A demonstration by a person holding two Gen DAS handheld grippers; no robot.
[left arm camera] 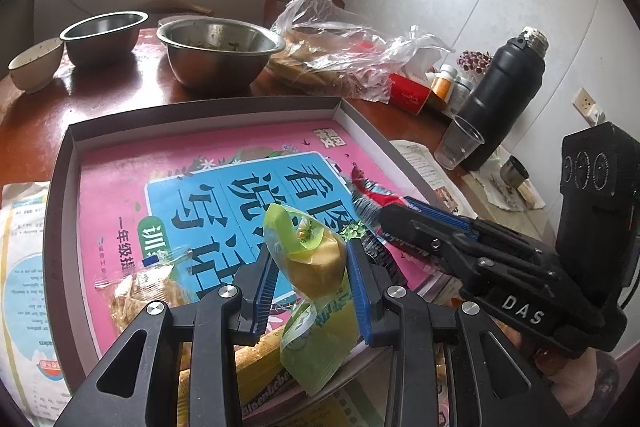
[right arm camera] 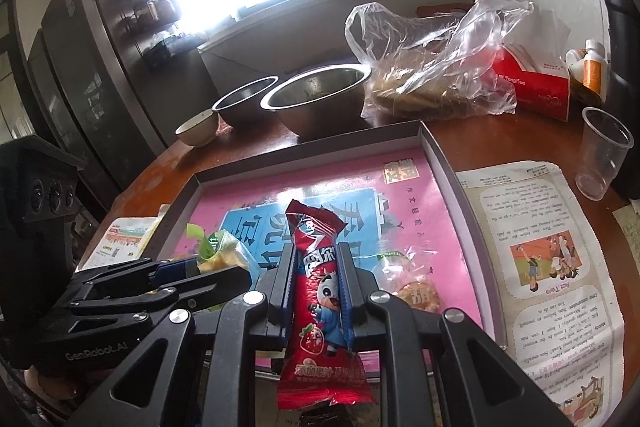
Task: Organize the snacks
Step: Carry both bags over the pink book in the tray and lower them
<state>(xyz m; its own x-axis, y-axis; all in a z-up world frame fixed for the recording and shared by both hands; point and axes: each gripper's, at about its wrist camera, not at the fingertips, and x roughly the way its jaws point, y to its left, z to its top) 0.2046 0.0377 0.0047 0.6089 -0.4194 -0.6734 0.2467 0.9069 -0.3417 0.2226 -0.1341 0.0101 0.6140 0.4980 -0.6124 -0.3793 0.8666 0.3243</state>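
Left gripper [left arm camera: 310, 281] pinches a yellow-green snack packet [left arm camera: 316, 263] and right gripper [right arm camera: 316, 291] clamps a red snack bar [right arm camera: 318, 291], both above the grey tray [left arm camera: 60, 211].

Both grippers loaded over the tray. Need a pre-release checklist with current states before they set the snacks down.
1. Left gripper gripping the green-wrapped snack: ok, pads press on both sides.
2. Right gripper gripping the red snack packet: ok, clamped mid-length.
3. Both snacks over the tray: ok.
4. Free spot on the pink book lining the tray: ok, its far part is bare.
5. Clear of the clear-wrapped cracker pack in the tray: cannot tell, it lies close beside the right fingers.
6. Grippers clear of each other: ok, close but apart.
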